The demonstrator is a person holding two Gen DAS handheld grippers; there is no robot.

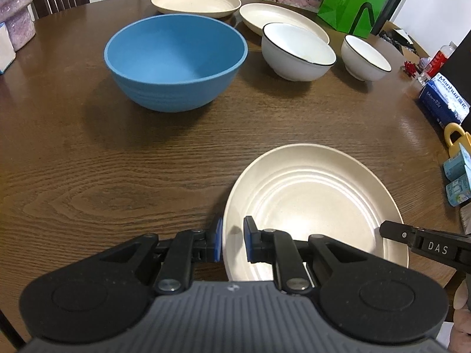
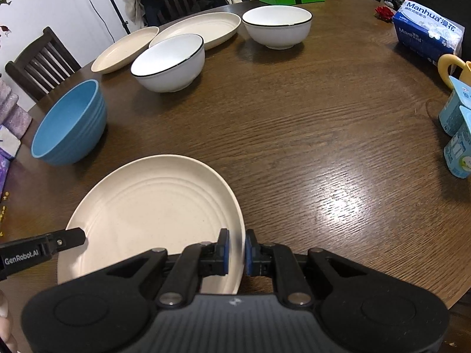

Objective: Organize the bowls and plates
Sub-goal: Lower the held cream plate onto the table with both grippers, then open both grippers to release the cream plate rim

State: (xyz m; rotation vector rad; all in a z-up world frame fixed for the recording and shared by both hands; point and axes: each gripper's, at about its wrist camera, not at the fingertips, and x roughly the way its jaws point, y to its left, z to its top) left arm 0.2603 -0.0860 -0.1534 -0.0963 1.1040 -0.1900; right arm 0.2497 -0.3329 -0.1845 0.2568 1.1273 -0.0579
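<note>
A round wooden desk [image 2: 309, 135] spreads out ahead of the jaws. Far ahead stands a green paper bag [image 1: 356, 0]. Off to the right of the jaws lie a blue tissue pack [image 2: 426, 33], a yellow mug [image 2: 449, 66] and pale blue cartons [image 2: 457, 135]. Far left, a dark wooden chair [image 2: 41, 61].

The worktop [image 1: 117, 176] is dark brown wood with a wavy grain. Near its front edge lies a cream plate [image 1: 318, 194] with faint concentric rings; farther back stand a plain blue bowl [image 1: 176, 61] with a ribbed outside and two white bowls [image 2: 167, 61] rimmed in black. A bright green bag [image 1: 356, 0] stands at the far edge, and the fingers [image 1: 218, 239] carry blue pads.
</note>
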